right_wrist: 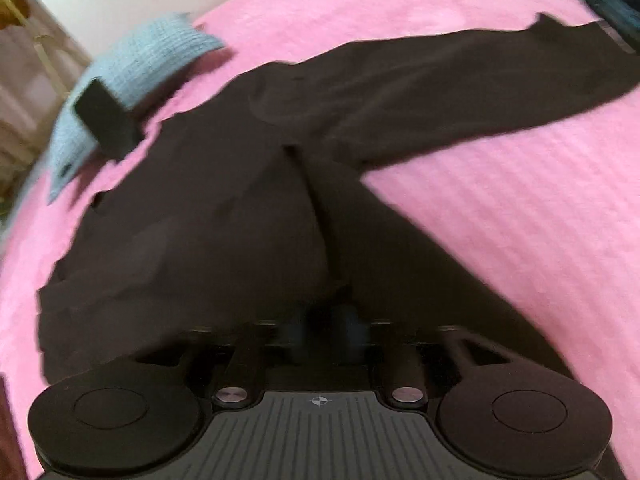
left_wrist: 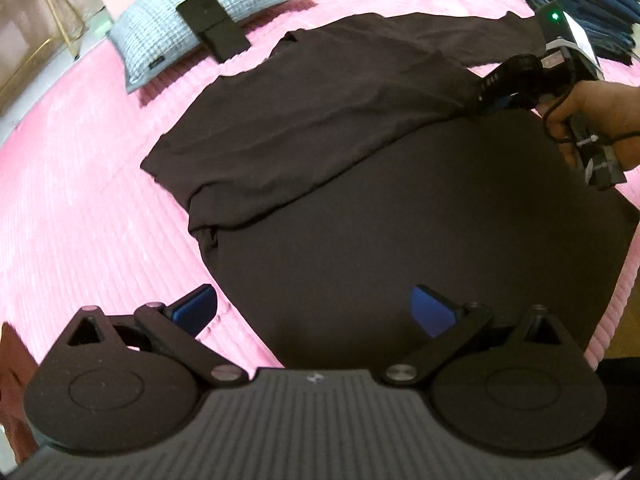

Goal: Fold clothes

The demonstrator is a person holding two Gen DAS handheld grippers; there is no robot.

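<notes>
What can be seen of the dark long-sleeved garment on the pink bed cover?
The dark garment is a brownish-black, soft, matte knit top lying flat on the pink ribbed bed cover. One sleeve is folded diagonally across the body; the other stretches out towards the stacked clothes. The right gripper is shut on the fabric of the folded sleeve. The left gripper hovers open over the hem.

Left gripper (left_wrist: 314, 310): jaws spread wide, blue pads (left_wrist: 196, 306) at 7 and 5 o'clock, holding nothing. Right gripper (right_wrist: 330, 320): fingers drawn together at 6 o'clock, pinching dark cloth. Right hand (left_wrist: 592, 116) wraps its handle at 3 o'clock.
</notes>
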